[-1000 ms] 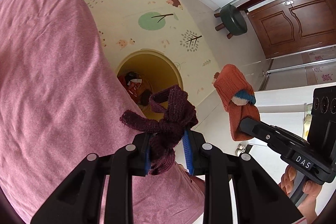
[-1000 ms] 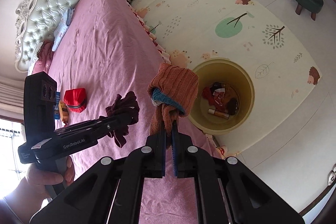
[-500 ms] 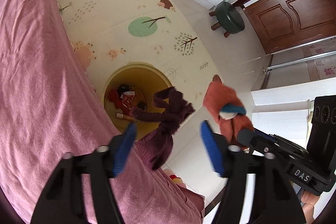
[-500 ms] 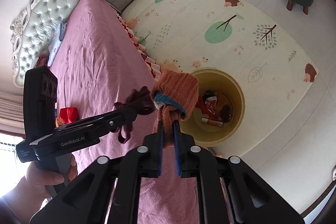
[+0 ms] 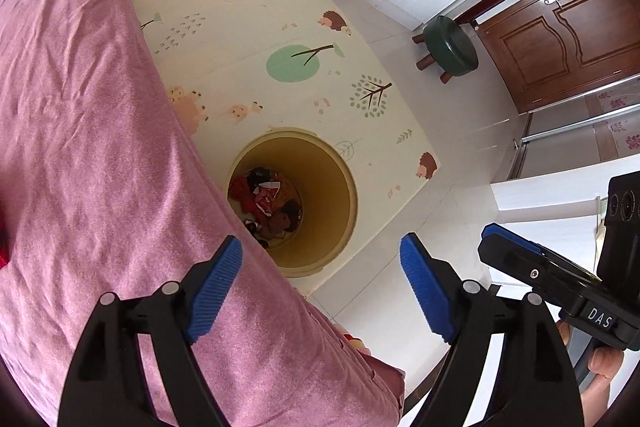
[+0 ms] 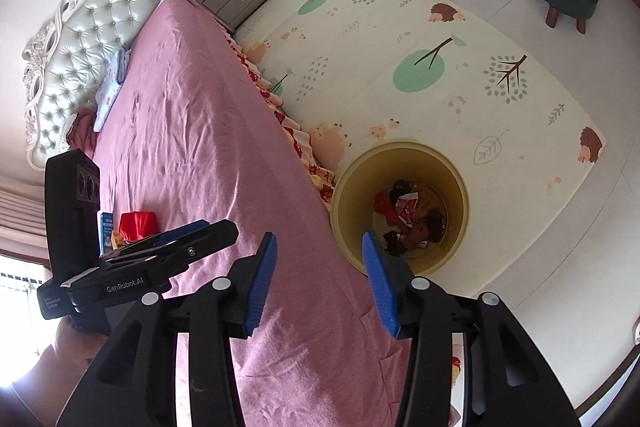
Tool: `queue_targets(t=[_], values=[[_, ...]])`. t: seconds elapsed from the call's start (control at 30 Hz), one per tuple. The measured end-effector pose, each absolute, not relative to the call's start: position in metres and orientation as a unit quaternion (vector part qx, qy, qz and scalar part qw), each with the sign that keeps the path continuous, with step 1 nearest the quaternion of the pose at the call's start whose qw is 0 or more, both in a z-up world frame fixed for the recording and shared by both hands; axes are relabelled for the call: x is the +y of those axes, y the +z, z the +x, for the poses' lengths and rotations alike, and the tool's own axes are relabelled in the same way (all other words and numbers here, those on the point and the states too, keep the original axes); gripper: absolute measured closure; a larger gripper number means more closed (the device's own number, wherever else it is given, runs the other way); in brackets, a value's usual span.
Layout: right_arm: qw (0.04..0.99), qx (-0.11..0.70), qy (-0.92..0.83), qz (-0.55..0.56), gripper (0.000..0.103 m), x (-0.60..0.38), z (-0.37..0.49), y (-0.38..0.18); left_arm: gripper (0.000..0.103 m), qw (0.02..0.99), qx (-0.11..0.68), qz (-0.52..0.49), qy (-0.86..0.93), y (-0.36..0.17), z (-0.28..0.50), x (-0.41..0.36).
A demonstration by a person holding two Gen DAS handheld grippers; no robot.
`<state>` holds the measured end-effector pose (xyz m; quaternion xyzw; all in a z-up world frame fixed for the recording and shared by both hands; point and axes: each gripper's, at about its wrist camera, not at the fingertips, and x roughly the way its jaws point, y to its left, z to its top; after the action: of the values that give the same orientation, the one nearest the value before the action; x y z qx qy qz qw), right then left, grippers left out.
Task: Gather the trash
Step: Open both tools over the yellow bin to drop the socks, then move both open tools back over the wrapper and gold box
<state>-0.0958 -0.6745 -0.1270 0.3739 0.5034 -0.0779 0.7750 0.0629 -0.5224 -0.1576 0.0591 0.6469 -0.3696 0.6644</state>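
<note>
Left claw (image 5: 320,283) released, jaws spread wide, nothing between; they have just been opening. Right claw (image 6: 318,281) also released and empty, jaws just opening. Both hang over the bed (image 6: 200,131) edge above the yellow bin (image 5: 340,179) on the floor mat. Trash (image 6: 412,219) lies heaped on the bin's bottom.

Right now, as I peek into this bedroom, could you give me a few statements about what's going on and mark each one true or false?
1. The yellow bin stands on the play mat beside the bed. True.
2. The left gripper clamps a dark sock. False: its jaws stand open with nothing between them.
3. The right gripper is empty. True: its jaws have just been opening and nothing is between them.
4. The bin is empty. False: red and dark items lie at its bottom.
5. A red object rests on the bed. True.
</note>
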Motion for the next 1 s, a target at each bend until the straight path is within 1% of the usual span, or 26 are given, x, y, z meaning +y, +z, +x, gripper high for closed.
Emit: queue_targets(t=[0.17, 0.33, 0.4, 0.53, 0.6, 0.7, 0.87, 1.0], values=[[0.784, 0.512, -0.048, 0.349, 0.058, -0.639, -0.078, -0.112, 0.022, 0.681, 0.642, 0.039, -0.350, -0.141, 0.066, -0.480], [0.792, 0.519, -0.014, 0.321, 0.052, -0.592, -0.060, -0.097, 0.022, 0.705, 0.632, 0.022, -0.321, -0.122, 0.068, -0.424], [0.795, 0.522, 0.000, 0.310, 0.047, -0.570, -0.053, -0.091, 0.022, 0.715, 0.629, 0.014, -0.305, -0.115, 0.069, -0.398], [0.794, 0.530, 0.029, 0.298, 0.040, -0.529, -0.040, -0.083, 0.022, 0.732, 0.624, -0.009, -0.275, -0.102, 0.072, -0.345], [0.798, 0.531, 0.034, 0.283, 0.032, -0.506, -0.034, -0.078, 0.021, 0.740, 0.621, -0.022, -0.258, -0.097, 0.072, -0.318], [0.808, 0.527, 0.042, 0.261, 0.022, -0.474, -0.027, -0.070, 0.021, 0.751, 0.617, -0.040, -0.233, -0.091, 0.073, -0.282], [0.817, 0.523, 0.066, 0.235, 0.016, -0.423, -0.011, -0.061, 0.021, 0.764, 0.612, -0.074, -0.193, -0.085, 0.070, -0.218], [0.816, 0.525, 0.097, 0.220, 0.013, -0.379, 0.003, -0.054, 0.021, 0.772, 0.606, -0.095, -0.168, -0.082, 0.066, -0.173]])
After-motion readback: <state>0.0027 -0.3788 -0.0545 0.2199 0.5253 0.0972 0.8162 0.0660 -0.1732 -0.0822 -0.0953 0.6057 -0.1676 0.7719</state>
